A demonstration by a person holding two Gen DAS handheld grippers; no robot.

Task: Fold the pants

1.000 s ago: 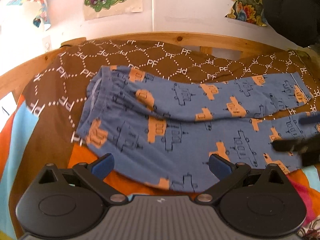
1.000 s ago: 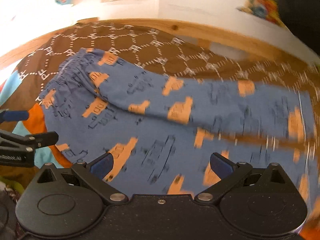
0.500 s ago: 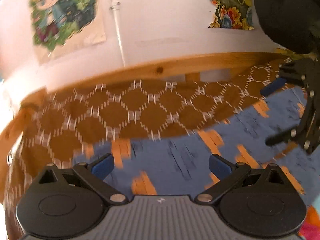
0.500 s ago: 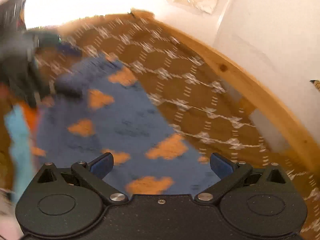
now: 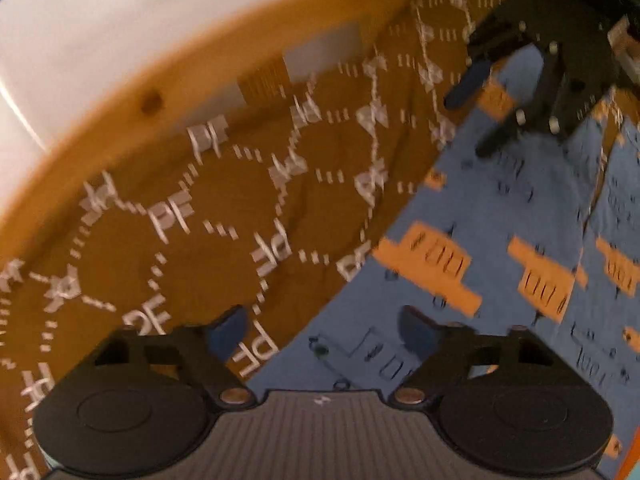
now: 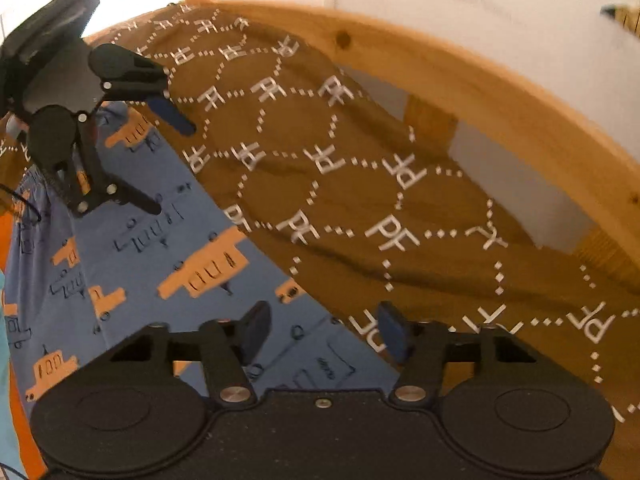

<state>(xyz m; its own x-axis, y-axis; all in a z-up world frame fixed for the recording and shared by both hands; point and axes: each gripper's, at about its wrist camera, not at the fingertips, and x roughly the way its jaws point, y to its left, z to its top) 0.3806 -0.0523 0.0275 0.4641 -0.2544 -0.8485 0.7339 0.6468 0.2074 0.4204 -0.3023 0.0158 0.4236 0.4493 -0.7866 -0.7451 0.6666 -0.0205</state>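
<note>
Blue pants (image 5: 500,216) with orange vehicle prints lie flat on a brown "PF"-patterned bed cover (image 5: 224,200). My left gripper (image 5: 324,330) is open and straddles the far edge of the pants, low over it. My right gripper (image 6: 324,336) is open and straddles the same far edge further along the pants (image 6: 152,248). Each gripper shows in the other's view: the right one (image 5: 480,116) at upper right, the left one (image 6: 172,168) at upper left, both open over the pants' far edge. Neither holds cloth.
A wooden bed rail (image 6: 480,92) runs along the far side of the cover against a white wall (image 5: 120,20). Orange and light blue bedding (image 6: 8,320) shows beyond the near side of the pants.
Both grippers have swung from the near side across the pants to their far edge and dropped low over it. Their jaws have narrowed somewhat but stay open.
</note>
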